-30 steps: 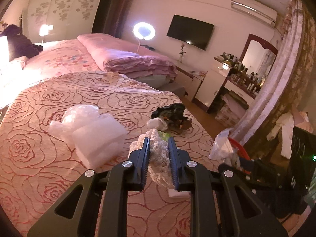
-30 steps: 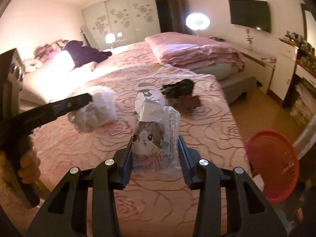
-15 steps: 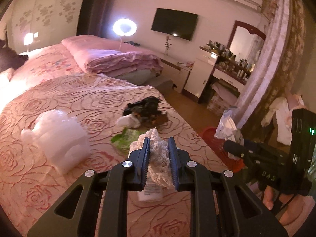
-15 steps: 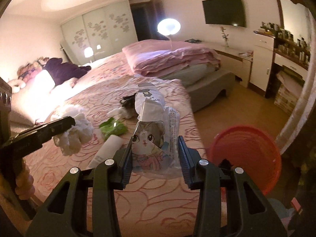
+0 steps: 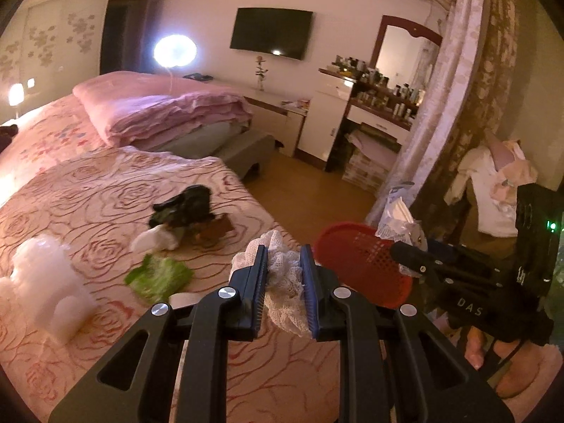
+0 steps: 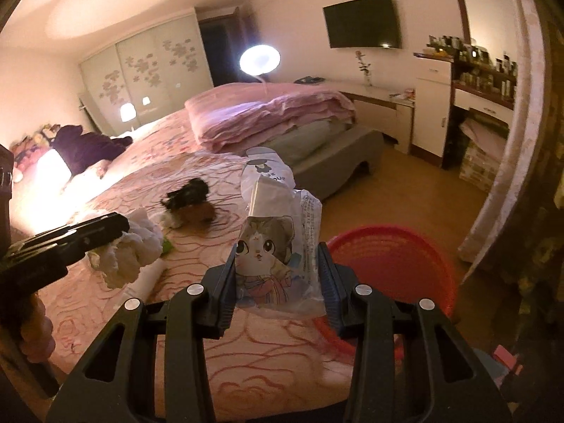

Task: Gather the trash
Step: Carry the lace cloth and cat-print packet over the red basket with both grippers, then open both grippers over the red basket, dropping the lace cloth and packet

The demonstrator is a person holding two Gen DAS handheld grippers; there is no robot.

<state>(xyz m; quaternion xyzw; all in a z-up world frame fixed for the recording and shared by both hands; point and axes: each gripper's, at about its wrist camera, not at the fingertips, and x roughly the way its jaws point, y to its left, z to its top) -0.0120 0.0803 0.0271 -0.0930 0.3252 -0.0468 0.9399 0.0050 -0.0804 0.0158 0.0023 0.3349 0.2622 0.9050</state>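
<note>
Left wrist view
Left hand-held gripper [image 5: 283, 268]: pinching a white foam net [image 5: 286, 292] between its pads
Ahead and left of it: green wrapper [image 5: 158, 276], white crumpled scrap [image 5: 155, 239] and a dark heap [image 5: 187, 206] on the bed [image 5: 88, 194]
Far left of it: clear plastic bag [image 5: 46, 282] on the bed
Just right of its tips: red basket [image 5: 363, 264] beside the bed
Further right: right hand-held gripper [image 5: 405, 259] with its packet over the basket's far side

Right wrist view
Right hand-held gripper [image 6: 278, 275]: clamped on a cat-print plastic packet [image 6: 278, 246], standing upright
Right of and beyond its tips: red basket [image 6: 391, 261] on the floor
To its left: left hand-held gripper [image 6: 120, 229] holding the foam net [image 6: 130, 250] above the bed [image 6: 141, 183]
</note>
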